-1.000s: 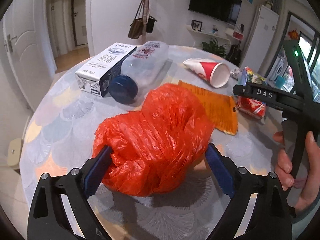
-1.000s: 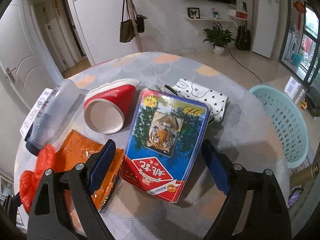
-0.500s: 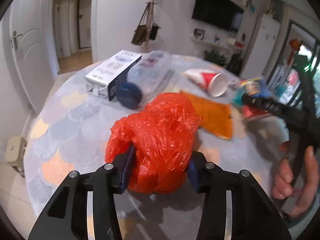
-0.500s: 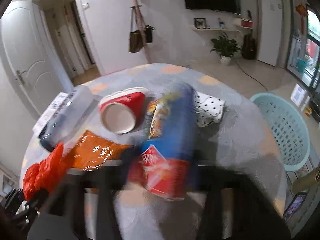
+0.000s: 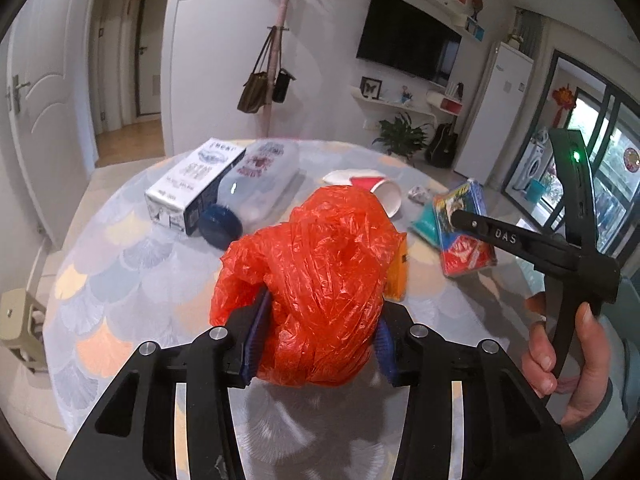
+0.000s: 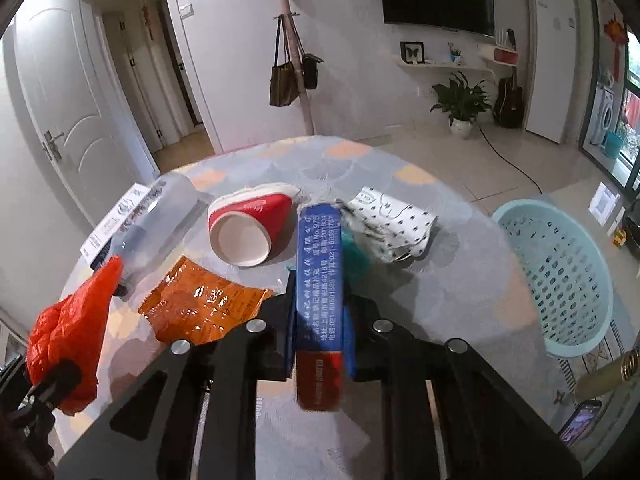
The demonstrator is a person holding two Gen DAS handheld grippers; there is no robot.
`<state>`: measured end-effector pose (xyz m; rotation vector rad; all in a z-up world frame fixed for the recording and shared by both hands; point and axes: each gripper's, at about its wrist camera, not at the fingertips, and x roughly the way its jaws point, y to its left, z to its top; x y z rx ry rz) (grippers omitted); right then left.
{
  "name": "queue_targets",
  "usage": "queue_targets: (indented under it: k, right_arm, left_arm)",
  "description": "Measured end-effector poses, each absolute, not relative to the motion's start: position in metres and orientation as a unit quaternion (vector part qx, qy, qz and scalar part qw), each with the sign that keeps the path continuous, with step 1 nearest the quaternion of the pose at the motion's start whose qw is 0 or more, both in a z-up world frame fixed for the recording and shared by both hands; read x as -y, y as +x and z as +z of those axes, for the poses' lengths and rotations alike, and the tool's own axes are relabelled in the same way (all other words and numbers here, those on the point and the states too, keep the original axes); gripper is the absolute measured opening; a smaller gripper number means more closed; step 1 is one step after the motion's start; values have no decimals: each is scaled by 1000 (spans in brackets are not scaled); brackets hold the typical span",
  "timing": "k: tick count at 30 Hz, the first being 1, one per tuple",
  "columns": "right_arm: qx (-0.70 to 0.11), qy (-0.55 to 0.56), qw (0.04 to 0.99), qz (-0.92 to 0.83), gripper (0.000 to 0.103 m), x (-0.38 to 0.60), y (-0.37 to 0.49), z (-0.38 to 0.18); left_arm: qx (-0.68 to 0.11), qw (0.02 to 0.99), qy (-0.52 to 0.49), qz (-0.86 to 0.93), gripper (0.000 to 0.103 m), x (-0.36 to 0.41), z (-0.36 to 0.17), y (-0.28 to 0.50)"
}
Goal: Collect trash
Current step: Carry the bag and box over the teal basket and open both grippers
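Observation:
My left gripper (image 5: 320,332) is shut on a crumpled red plastic bag (image 5: 320,280) and holds it above the round table (image 5: 132,264); the bag also shows in the right wrist view (image 6: 72,332). My right gripper (image 6: 320,320) is shut on a blue and red box (image 6: 320,288), held on edge above the table; it also shows in the left wrist view (image 5: 460,236). On the table lie a red paper cup (image 6: 248,224), an orange wrapper (image 6: 200,308), a clear bottle with a blue cap (image 5: 248,192), a milk carton (image 5: 192,184) and a spotted white wrapper (image 6: 392,224).
A light green laundry basket (image 6: 560,280) stands on the floor right of the table. A coat stand with bags (image 6: 292,76) is behind the table. A stool (image 5: 20,320) sits at the left. A phone (image 6: 580,428) lies at lower right.
Both grippers closed from open: the left on the red bag, the right on the box. Both lifted their loads off the table, and the box turned from flat to on edge.

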<state>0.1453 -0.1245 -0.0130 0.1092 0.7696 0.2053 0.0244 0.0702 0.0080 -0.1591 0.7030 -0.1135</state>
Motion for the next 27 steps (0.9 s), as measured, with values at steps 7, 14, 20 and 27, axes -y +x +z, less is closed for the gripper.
queue_targets:
  k: [7,14,20,27]
  right_arm:
    - [-354,71,927,104,16,152,136,8]
    - [-315,90,942,74,15,202,126,35]
    - [-290,113,950,25,15,268,126,47]
    - [-307,151,939,-44,15,346,141,27]
  left_arm:
    - [-321,942,-70,-73,43,-59,31,34]
    - [-297,946,-43,-118,43,-12,56,57]
    - [-289,943,-12,-164,43,56,68,96]
    - [-327,915,0,-236,43,147,55,156]
